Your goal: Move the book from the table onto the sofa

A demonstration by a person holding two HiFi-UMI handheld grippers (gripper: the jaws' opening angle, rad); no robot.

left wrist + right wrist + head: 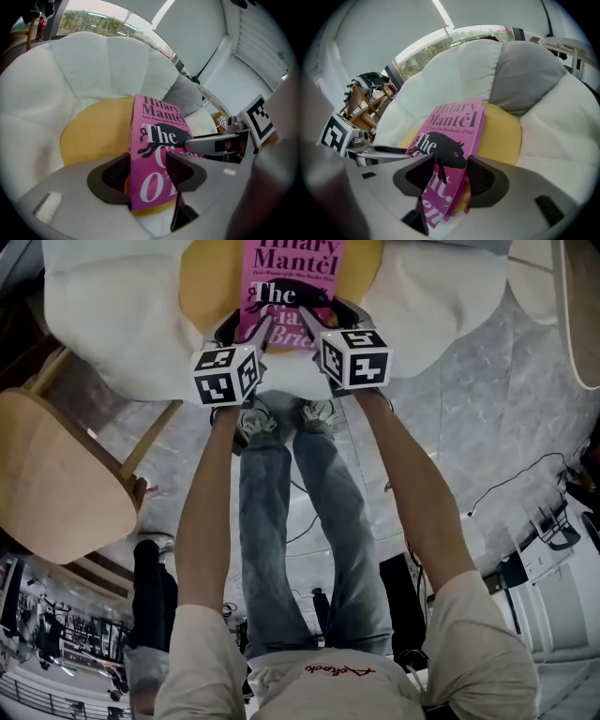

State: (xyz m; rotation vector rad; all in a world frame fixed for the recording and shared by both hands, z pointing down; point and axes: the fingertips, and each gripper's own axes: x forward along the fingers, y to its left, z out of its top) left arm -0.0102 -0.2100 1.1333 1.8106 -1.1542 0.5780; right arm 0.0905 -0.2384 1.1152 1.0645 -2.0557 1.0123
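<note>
A pink paperback book (291, 277) with white and black lettering lies flat over the round yellow seat cushion (211, 282) of a white padded sofa (112, 315). Whether it touches the cushion I cannot tell. My left gripper (246, 329) is shut on the book's near left corner, and my right gripper (328, 320) is shut on its near right corner. In the left gripper view the book (154, 154) stands between the dark pads of the left gripper (147, 176), and the right gripper's fingers (215, 143) reach in from the right. In the right gripper view the book (452, 131) sits between the right gripper's (450, 180) pads.
A grey back cushion (525, 79) leans against the sofa behind the yellow seat. A light wooden chair (56, 474) stands at the left, close to the sofa's edge. The person's legs and shoes (281, 418) stand at the sofa's front. Cables (525, 474) trail over the marble floor at the right.
</note>
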